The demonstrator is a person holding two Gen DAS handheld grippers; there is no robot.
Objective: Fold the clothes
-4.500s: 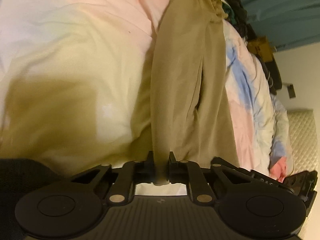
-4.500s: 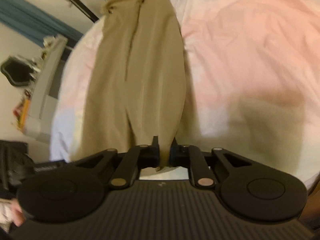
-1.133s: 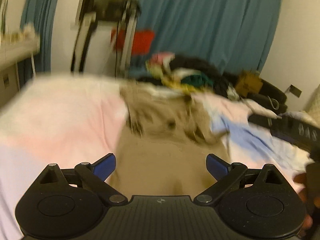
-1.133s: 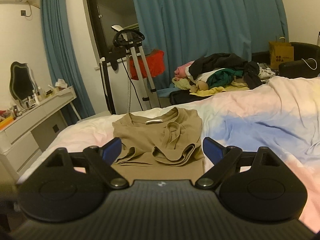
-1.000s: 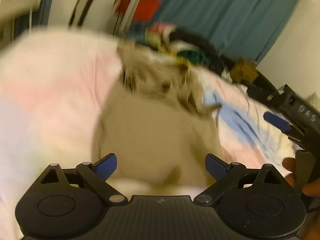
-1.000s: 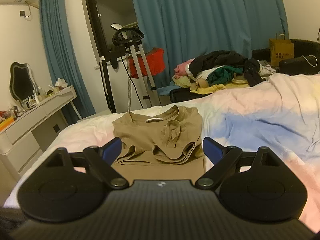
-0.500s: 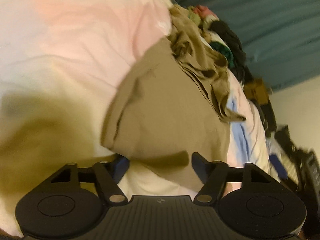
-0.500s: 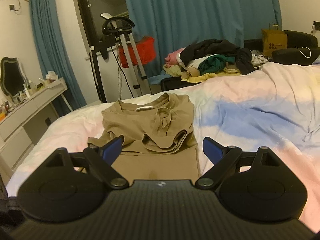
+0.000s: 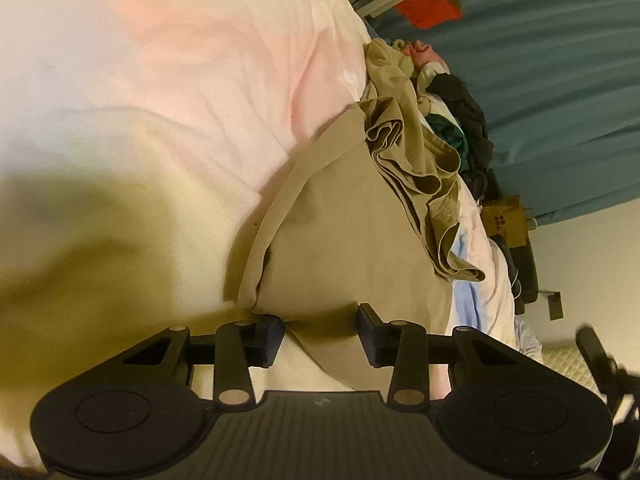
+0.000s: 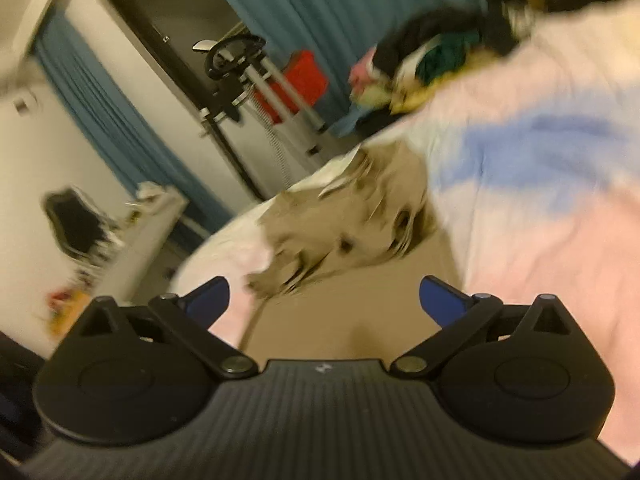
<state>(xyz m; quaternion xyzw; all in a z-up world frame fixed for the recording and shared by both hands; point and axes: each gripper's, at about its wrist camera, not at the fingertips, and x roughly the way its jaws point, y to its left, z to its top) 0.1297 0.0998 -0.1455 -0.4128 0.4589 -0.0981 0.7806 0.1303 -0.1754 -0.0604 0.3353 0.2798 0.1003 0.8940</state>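
Note:
A tan shirt (image 9: 348, 232) lies folded on the pastel bed cover (image 9: 160, 92), with its sleeves bunched across the far half. My left gripper (image 9: 320, 332) is open, its fingers on either side of the shirt's near folded edge, close above the cloth. My right gripper (image 10: 324, 296) is open wide and empty above the same shirt (image 10: 352, 232), which is blurred in the right wrist view.
A pile of mixed clothes (image 10: 432, 60) sits beyond the bed. A steamer stand with a red item (image 10: 280, 80) and a white dresser (image 10: 148, 232) are to the left. Blue curtains (image 9: 560, 80) hang behind.
Both grippers let go of the shirt after folding it over. The left gripper then dropped to the near edge and narrowed its jaws. The right gripper now swings and tilts, blurring its view.

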